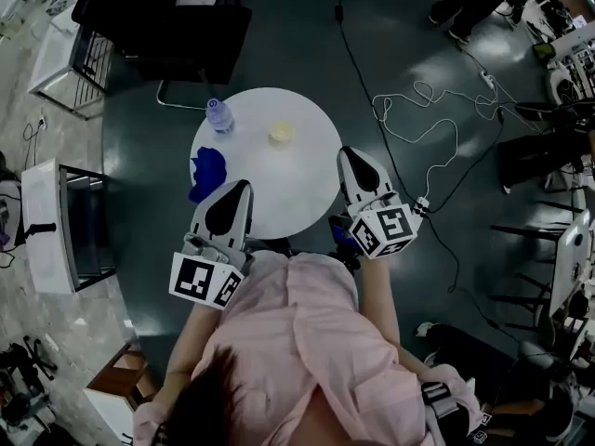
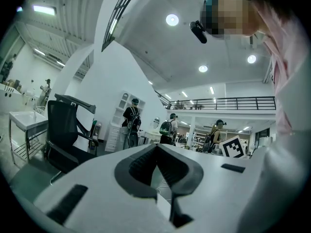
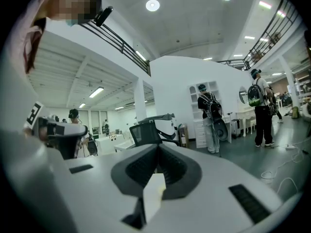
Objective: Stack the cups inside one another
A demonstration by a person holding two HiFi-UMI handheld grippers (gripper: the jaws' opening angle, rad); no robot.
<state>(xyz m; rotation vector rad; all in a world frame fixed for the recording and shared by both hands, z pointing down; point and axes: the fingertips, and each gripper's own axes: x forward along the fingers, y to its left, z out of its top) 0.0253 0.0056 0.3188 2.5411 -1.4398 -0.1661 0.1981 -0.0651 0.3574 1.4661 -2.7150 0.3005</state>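
Note:
A pale yellow cup [image 1: 282, 132] stands upright near the middle of the round white table [image 1: 307, 189]. A blue thing [image 1: 208, 171] lies at the table's left edge; I cannot make out its shape. My left gripper [image 1: 241, 189] hovers over the table's near left rim, just right of the blue thing, jaws together and empty. My right gripper [image 1: 351, 155] is over the right rim, also shut with nothing held. Both gripper views look level across the room, above the table: left gripper [image 2: 156, 147] and right gripper [image 3: 158, 147] show closed tips and no cup.
A clear plastic bottle [image 1: 218, 116] stands at the table's far left. A black office chair [image 1: 167, 21] is behind the table and a white cabinet [image 1: 51, 226] to the left. Cables [image 1: 418, 110] trail over the dark floor on the right. People [image 3: 210, 115] stand in the distance.

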